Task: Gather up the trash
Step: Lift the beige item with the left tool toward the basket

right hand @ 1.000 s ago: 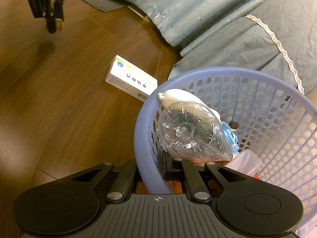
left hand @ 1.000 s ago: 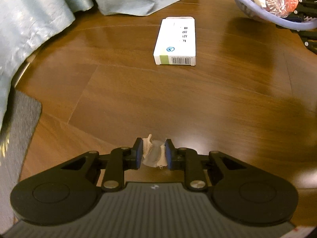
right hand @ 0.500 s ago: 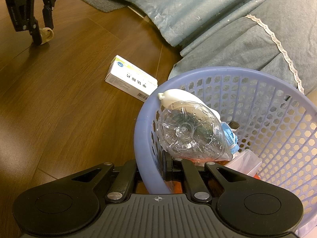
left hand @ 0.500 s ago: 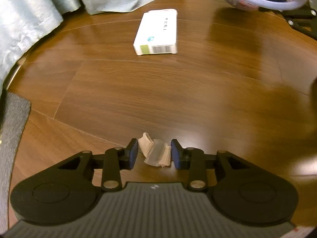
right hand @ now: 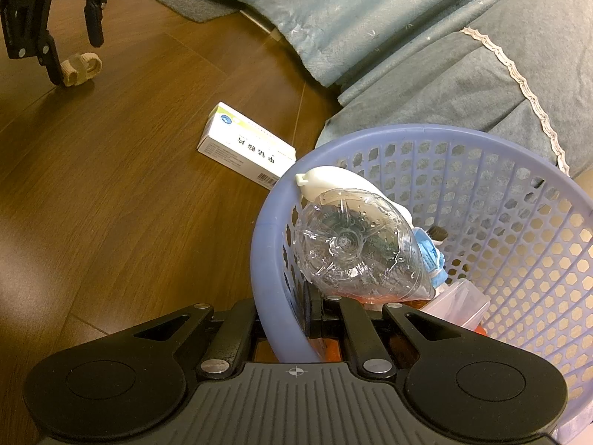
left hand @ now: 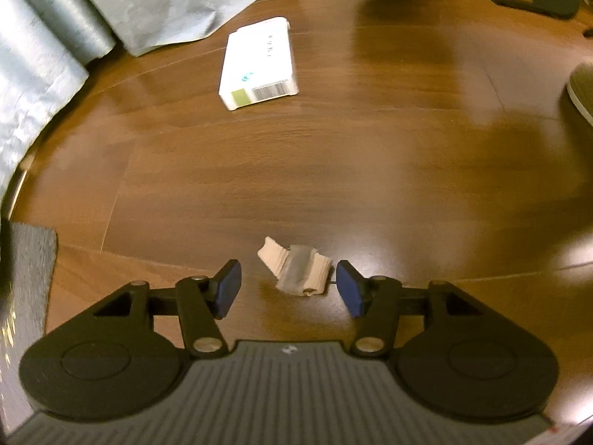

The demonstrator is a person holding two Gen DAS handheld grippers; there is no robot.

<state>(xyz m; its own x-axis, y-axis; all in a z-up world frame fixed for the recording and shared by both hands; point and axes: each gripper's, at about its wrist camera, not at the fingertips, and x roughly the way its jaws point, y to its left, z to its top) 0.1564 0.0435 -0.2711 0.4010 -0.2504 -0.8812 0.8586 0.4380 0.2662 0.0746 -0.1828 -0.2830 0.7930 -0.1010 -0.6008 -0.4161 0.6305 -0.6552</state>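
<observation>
Floor (left hand: 370, 170) – dark wood planks, glossy, glare patches; grey-blue fabric (right hand: 426, 37) draped along its edge.

Basket (right hand: 519, 185) – lavender, perforated, already holding a clear plastic bottle (right hand: 355, 244) and other scraps. Right gripper (right hand: 287, 320) has its fingers pinched together on the basket's rim. Bottle sits high against the rim; if the basket tips in that one-point hold, it could roll out.

White carton (left hand: 259, 65) lies flat on the floor between basket and left gripper, not yet collected. Flat, broad face up – likely awkward to pinch off a slick floor; the fingers may skate it along.

Left gripper (left hand: 289, 293) – fingers apart, having just been opening, with the small crumpled beige wrapper (left hand: 294, 270) lying on the floor between them, touched by neither pad as far as the left view shows. In the right view the wrapper (right hand: 81, 68) sits right at one fingertip; contact there I cannot tell.

Risk: wrapper is light and springy. A closing finger that meets it off-centre may flick it away, or catch only a loose fold that slips during the carry to the basket, well apart from here.
</observation>
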